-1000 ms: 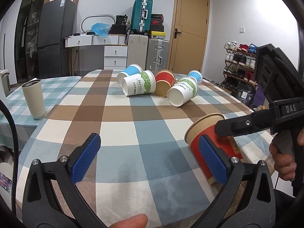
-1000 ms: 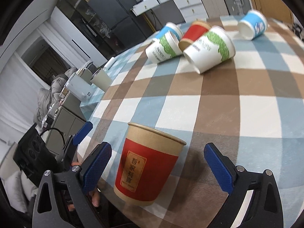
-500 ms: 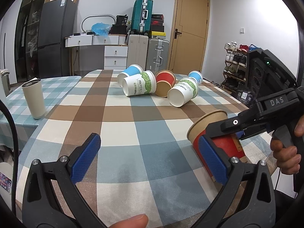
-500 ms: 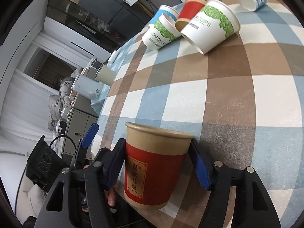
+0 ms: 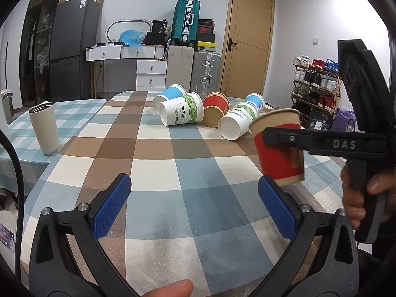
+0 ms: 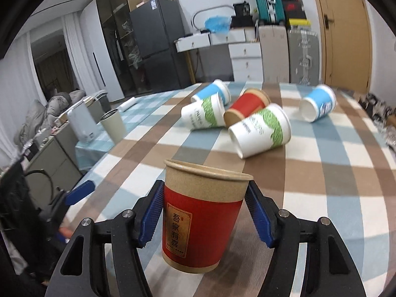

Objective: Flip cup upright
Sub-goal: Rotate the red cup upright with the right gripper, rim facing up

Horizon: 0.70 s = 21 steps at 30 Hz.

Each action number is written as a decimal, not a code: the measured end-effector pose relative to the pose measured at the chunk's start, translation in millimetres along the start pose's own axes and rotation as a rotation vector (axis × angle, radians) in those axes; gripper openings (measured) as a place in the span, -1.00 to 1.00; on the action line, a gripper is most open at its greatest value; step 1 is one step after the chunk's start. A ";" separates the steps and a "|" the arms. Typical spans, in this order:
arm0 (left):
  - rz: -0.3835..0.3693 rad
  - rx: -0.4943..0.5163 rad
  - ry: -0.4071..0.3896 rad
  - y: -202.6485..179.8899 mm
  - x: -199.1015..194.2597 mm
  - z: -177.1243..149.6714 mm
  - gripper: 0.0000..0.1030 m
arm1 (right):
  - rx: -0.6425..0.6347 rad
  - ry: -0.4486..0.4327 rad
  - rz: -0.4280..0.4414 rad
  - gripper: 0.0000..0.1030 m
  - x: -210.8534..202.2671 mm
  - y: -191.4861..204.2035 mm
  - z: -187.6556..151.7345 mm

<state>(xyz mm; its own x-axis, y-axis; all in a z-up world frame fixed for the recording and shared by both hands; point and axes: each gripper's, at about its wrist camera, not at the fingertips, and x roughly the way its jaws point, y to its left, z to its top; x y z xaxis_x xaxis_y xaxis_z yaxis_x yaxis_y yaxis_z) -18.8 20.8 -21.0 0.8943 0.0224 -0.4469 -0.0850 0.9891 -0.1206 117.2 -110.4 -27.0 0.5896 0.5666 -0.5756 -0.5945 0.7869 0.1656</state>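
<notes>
A red and kraft paper cup (image 6: 201,219) stands mouth-up between the blue pads of my right gripper (image 6: 205,214), which is shut on it. In the left wrist view the same cup (image 5: 278,148) is upright at the right, lifted just above the checked tablecloth (image 5: 188,163), with the right gripper's black finger across it. My left gripper (image 5: 194,206) is open and empty, low over the near part of the table, left of the cup.
Several paper cups lie on their sides at the far middle of the table: white-green (image 5: 182,112), red (image 5: 215,109), white-green (image 5: 238,121), blue (image 5: 255,100). A grey tumbler (image 5: 44,128) stands upright at the left. A shoe rack (image 5: 316,84) is beyond the right edge.
My right gripper closed on the red cup, which lay tilted near the right edge, and turned it upright while raising it. My left gripper stayed still and open.
</notes>
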 end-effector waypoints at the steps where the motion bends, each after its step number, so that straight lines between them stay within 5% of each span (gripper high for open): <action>1: 0.000 -0.001 0.000 0.0 0.1 -0.2 0.99 | -0.004 -0.004 -0.006 0.29 2.7 0.2 0.7; 21: 0.000 0.001 0.000 -0.6 -0.6 0.2 0.99 | -0.107 0.000 -0.019 0.26 2.8 12.8 -11.7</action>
<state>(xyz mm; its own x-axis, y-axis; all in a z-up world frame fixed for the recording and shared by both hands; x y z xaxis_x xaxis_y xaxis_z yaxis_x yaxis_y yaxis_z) -19.2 20.2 -20.4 0.8945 0.0223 -0.4464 -0.0843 0.9893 -0.1194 104.8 -101.6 -35.9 0.6019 0.5516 -0.5774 -0.6380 0.7671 0.0677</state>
